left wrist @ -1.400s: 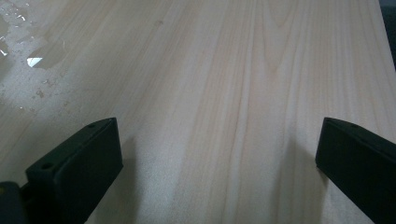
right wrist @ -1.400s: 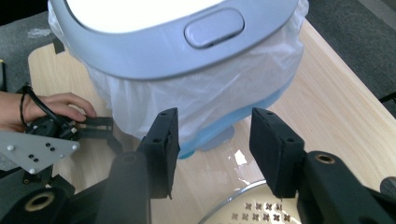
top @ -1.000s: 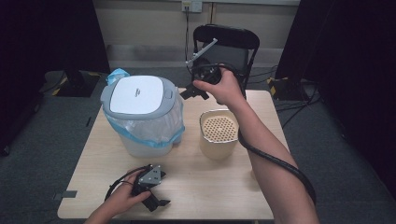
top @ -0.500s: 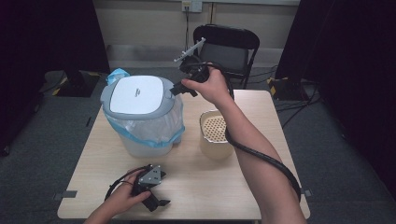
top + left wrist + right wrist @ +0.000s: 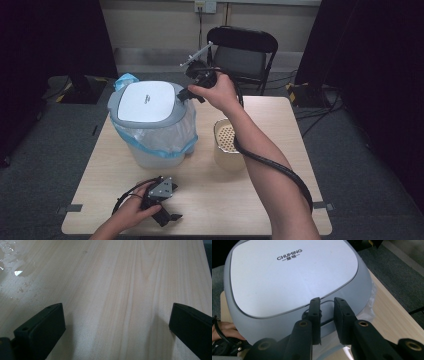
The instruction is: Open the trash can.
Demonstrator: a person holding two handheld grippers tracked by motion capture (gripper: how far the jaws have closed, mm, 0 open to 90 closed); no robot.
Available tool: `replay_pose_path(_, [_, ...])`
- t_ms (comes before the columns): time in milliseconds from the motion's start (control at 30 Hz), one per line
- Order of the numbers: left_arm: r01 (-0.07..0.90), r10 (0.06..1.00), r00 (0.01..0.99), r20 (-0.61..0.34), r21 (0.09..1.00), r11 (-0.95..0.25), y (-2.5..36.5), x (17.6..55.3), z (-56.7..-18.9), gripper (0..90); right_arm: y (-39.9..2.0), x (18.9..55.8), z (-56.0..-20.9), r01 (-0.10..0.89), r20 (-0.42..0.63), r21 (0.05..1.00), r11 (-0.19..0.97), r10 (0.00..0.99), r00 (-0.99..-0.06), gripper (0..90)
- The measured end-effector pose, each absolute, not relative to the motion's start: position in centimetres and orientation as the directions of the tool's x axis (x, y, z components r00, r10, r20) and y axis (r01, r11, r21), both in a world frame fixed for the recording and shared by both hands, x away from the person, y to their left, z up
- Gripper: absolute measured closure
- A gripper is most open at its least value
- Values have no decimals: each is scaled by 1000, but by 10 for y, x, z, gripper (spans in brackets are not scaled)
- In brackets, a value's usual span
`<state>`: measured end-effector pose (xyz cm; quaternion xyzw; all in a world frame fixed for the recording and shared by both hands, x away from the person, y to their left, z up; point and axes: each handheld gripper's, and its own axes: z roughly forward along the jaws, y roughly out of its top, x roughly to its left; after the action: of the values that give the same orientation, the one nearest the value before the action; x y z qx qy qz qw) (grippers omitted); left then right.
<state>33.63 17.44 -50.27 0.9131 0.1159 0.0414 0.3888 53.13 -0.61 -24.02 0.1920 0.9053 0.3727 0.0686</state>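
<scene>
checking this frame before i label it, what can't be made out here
- Inside of the bin: hidden in the high view and right gripper view by its shut lid.
- Bottom of the perforated basket: forearm crosses it, high view.
- Right gripper: whether its nearly closed jaws touch the lid's front tab.

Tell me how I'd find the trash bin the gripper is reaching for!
Look at the wooden table. On its left half stands the trash bin, the biggest thing there, with a grey rim, a flat white lid and a clear bag with a blue edge hanging out. The small beige cup beside it is open and has holes, while the bin is lidded and much wider.
</scene>
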Motion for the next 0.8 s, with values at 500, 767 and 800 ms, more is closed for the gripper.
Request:
replay_pose_path(500, [178, 244, 970, -12, 719, -671, 174, 336, -503, 0, -6, 531, -242, 300, 25, 698, 650, 396, -918, 795])
replay_pose_path(767, [185, 248, 969, -18, 719, -670, 174, 336, -503, 0, -6, 529, -242, 303, 27, 709, 637, 404, -914, 763])
replay_pose_path(800, [185, 248, 969, -18, 719, -670, 174, 336, -503, 0, -6, 529, -242, 303, 27, 709, 637, 404, -914, 763])
